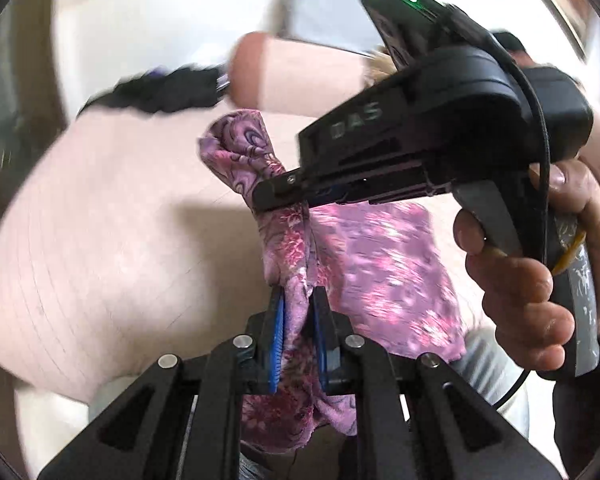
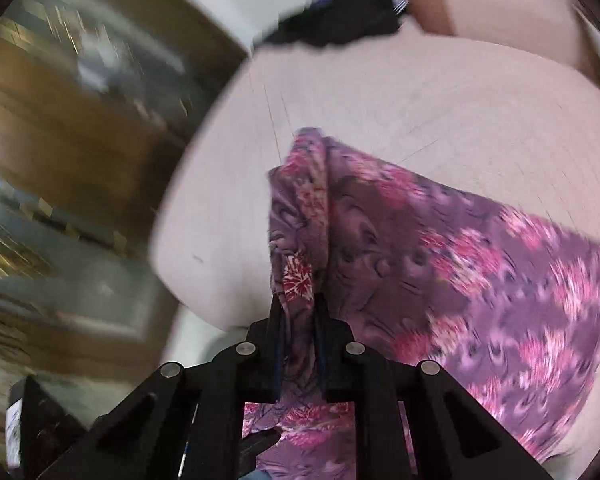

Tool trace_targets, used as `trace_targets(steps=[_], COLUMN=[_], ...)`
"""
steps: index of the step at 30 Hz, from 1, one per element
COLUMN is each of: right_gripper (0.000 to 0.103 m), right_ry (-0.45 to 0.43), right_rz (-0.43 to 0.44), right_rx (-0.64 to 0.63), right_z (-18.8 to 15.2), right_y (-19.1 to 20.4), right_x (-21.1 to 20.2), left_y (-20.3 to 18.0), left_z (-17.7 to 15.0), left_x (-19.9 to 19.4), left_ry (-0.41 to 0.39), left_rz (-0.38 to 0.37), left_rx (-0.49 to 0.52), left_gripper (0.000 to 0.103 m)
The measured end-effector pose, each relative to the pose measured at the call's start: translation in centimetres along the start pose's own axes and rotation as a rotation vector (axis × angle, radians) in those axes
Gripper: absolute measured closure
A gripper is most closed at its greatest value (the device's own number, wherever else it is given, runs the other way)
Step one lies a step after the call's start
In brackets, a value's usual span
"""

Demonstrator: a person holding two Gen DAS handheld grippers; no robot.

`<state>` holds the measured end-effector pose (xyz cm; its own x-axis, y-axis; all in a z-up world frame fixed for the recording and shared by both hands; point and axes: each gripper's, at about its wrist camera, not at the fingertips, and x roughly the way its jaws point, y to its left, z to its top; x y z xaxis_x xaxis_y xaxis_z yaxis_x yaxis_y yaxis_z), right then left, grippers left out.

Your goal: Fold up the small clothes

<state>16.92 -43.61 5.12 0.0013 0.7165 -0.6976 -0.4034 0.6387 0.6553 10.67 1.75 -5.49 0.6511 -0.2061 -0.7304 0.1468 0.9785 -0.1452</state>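
Left wrist view: I see my left gripper (image 1: 297,312), black with blue ribbed pads, pinching a bunched fold of the thin purple garment with a pink floral print (image 1: 384,276). The cloth runs up between the two pads and out behind them, gathered into a narrow ridge. Further up the same ridge my right gripper (image 1: 268,198) enters from the right, its black fingers pressed together on the fabric near a rolled, crumpled end. A person's hand (image 1: 528,264) wraps the grey handle of that right gripper, thumb and fingers visible. The rest of the garment spreads flat to the right over the pale pink padded surface (image 1: 100,232). A black fabric item (image 1: 156,90) lies at the far edge of that surface, beside a pale pink cylindrical cushion (image 1: 300,72). The background is motion-blurred.

Right wrist view: my right gripper (image 2: 298,312) holds a gathered edge of the purple floral garment (image 2: 480,264) between its closed fingers; the pads are mostly hidden by cloth. The garment fans out to the right across the pale pink surface (image 2: 220,220). The black fabric item (image 2: 340,24) sits at the top edge. Blurred brown furniture (image 2: 80,120) fills the left.
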Motion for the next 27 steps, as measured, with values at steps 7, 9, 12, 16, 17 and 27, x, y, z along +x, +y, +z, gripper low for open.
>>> trace_targets(steps=[7, 9, 12, 16, 17, 27], right_gripper=[0.090, 0.090, 0.090, 0.090, 0.090, 0.048], right_ry=[-0.221, -0.248, -0.286, -0.300, -0.295, -0.325], right_rz=[0.155, 0.179, 0.202, 0.232, 0.231, 0.099], right_rx=[0.179, 0.249, 0.343, 0.427, 0.439, 0.534], right_z=[-7.6, -8.8, -9.8, -10.4, -10.3, -13.4], right_y=[-10.1, -14.1, -19.3, -24.5, -25.7, -29.4], right_x=[-8.8, -10.1, -11.2, -10.3, -9.7, -10.2], left_y=[-10.9, -12.7, -15.2, -17.8, -18.0, -9.4], left_z=[0.4, 0.4, 0.7, 1.2, 1.2, 2.9], left_x=[2.9, 4.9, 8.0, 12.2, 13.4, 10.6], left_ry=[0.073, 0.104, 0.149, 0.195, 0.215, 0.219], left_rz=[-0.031, -0.069, -0.103, -0.131, -0.170, -0.231], left_rx=[0.233, 0.247, 0.275, 0.295, 0.277, 0.026], left_gripper=[0.090, 0.090, 0.090, 0.088, 0.088, 0.035])
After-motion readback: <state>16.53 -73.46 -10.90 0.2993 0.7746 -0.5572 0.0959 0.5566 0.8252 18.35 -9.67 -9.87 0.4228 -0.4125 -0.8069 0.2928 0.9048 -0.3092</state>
